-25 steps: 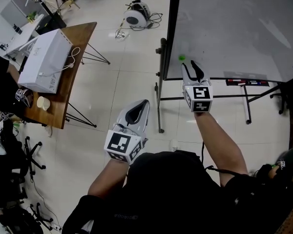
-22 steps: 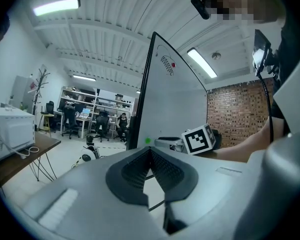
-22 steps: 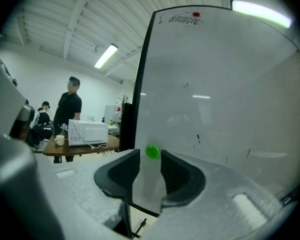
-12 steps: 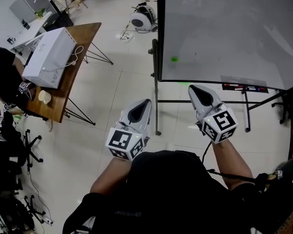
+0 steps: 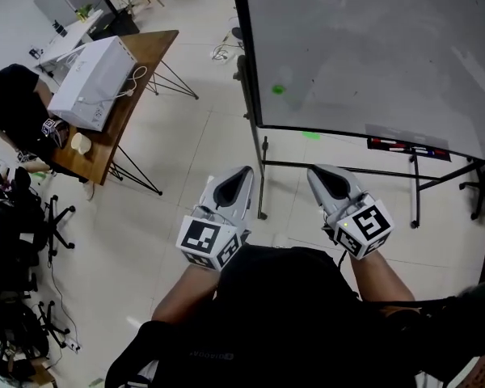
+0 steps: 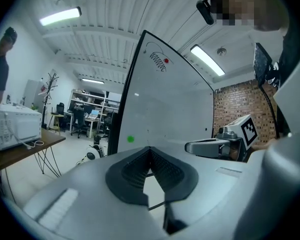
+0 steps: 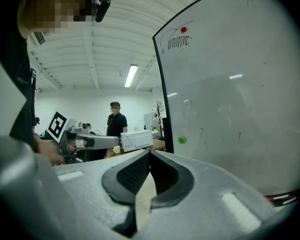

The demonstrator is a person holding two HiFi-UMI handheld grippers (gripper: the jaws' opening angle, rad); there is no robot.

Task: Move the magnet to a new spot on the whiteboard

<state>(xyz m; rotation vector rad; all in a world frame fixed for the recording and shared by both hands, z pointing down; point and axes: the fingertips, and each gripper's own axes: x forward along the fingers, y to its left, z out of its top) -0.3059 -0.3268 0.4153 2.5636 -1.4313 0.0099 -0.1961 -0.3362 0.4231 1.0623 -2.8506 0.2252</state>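
A: Underfoot, pale tiled floor (image 5: 194,136); ahead, large whiteboard with black frame (image 5: 372,47). Place of small round green magnet (image 5: 278,90)?
B: Stuck on lower left part of whiteboard, near its black edge, well apart from both claws.
A: And left claw (image 5: 241,170), right claw (image 5: 313,170)?
B: Clenched tight, both empty, side by side before the board.

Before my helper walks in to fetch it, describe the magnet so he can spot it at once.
Find the big whiteboard on its stand. Low near its left edge sits the magnet, a small round green dot. The red dot, by contrast, is high up beside a scribble.
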